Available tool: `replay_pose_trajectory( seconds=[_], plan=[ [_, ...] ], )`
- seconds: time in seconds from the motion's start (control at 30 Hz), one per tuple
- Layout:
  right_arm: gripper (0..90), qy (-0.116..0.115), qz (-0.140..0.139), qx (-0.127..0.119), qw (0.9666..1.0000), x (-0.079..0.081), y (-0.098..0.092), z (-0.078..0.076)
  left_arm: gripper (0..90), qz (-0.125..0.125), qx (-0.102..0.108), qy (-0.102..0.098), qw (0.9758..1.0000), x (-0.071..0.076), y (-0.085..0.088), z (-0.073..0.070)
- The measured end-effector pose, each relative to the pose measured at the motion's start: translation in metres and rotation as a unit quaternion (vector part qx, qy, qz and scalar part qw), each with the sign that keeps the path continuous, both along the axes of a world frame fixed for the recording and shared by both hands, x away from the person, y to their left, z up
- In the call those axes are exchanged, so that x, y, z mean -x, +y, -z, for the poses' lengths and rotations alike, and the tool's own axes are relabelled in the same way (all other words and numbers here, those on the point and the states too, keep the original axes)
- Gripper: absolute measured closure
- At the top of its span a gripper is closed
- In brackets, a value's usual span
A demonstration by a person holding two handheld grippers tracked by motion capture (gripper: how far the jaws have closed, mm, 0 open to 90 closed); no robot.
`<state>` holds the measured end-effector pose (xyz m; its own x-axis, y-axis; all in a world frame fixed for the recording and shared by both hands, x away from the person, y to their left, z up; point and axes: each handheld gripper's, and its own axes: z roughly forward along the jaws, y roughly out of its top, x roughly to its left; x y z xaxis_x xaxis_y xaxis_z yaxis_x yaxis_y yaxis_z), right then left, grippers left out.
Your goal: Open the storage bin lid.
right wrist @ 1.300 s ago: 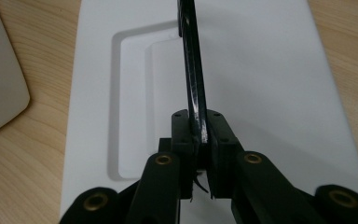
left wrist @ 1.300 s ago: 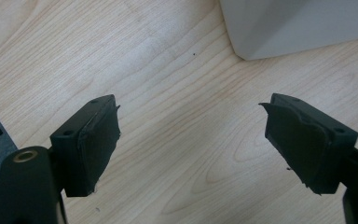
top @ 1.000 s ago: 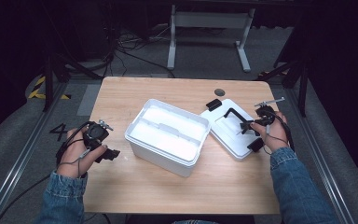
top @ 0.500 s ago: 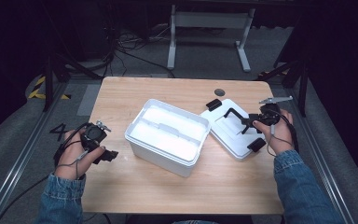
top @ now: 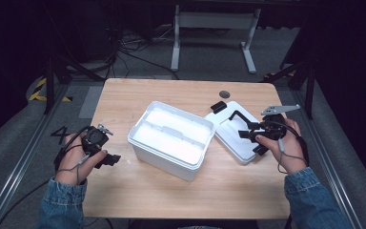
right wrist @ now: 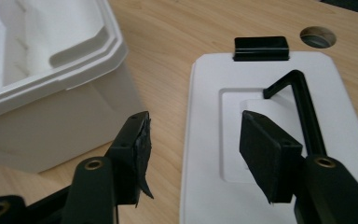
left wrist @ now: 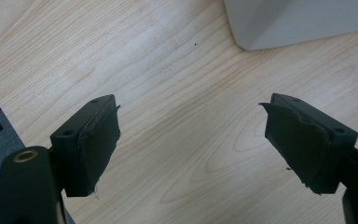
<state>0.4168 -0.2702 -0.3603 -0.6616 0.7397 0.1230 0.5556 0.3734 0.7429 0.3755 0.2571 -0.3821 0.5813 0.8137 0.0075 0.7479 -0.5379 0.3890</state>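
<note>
- We see an open white box [top: 171, 139] near the middle of the wooden surface [top: 138, 191]; an inner partition divides its interior.
- The white lid [top: 233, 138] lies flat on the surface, just beside the box on its right, top side up.
- A black handle [right wrist: 303, 105] stands raised from the recess in the lid, and a black latch [right wrist: 261, 48] sits at the lid's far edge.
- A round hole [top: 224, 94] in the surface lies just beyond the lid.
- Our right claw [right wrist: 196, 154] hangs above the near part of the lid, clear of it. Its jaws have just been opening and now stand wide, with nothing clamped between them; the handle lies beyond the right-hand jaw in the right gripper view.
- Our left claw [left wrist: 191, 140] sits low over bare wood to the left of the box, well apart from the lid. Its jaws stand wide and hold nothing.
- In the left gripper view, a corner of the box shows at the top edge.
</note>
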Motion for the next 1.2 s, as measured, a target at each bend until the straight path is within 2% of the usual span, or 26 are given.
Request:
replay_pose_trajectory(
  seconds=[0.07, 0.37, 0.43, 0.5, 0.67, 0.87, 1.03, 1.2],
  plan=[
    [43.7, 0.002, -0.009, 0.0, 1.0, 0.006, 0.003, 0.0, 18.8, -0.001, 0.003, -0.011, 0.9999, -0.001, 0.001, -0.002],
    [41.5, 0.005, -0.046, 0.003, 0.9989, 0.026, 0.009, 0.007, 18.8, 0.001, 0.006, -0.003, 1.0, -0.003, 0.0, -0.002],
    [42.3, 0.0, -0.068, -0.007, 0.9977, 0.033, 0.01, 0.011, 18.8, 0.0, 0.006, -0.002, 1.0, -0.002, -0.001, -0.002],
    [42.4, -0.003, -0.074, -0.016, 0.9971, 0.039, 0.01, 0.016, 18.8, 0.001, 0.004, -0.003, 1.0, -0.003, -0.001, -0.002],
    [42.9, -0.001, -0.081, -0.019, 0.9965, 0.049, 0.013, 0.025, 18.8, -0.002, 0.004, 0.003, 1.0, -0.002, -0.003, -0.001],
    [45.2, 0.008, -0.091, -0.022, 0.9955, 0.055, 0.016, 0.032, 18.8, -0.002, 0.003, 0.003, 1.0, -0.003, -0.002, -0.001],
    [45.2, 0.02, -0.093, -0.009, 0.9955, 0.058, 0.021, 0.043, 18.8, 0.003, 0.003, 0.002, 1.0, -0.003, -0.002, 0.0],
    [45.5, 0.02, -0.094, 0.001, 0.9953, 0.059, 0.026, 0.051, 18.8, 0.002, 0.002, 0.004, 1.0, -0.003, -0.002, 0.001]
  ],
)
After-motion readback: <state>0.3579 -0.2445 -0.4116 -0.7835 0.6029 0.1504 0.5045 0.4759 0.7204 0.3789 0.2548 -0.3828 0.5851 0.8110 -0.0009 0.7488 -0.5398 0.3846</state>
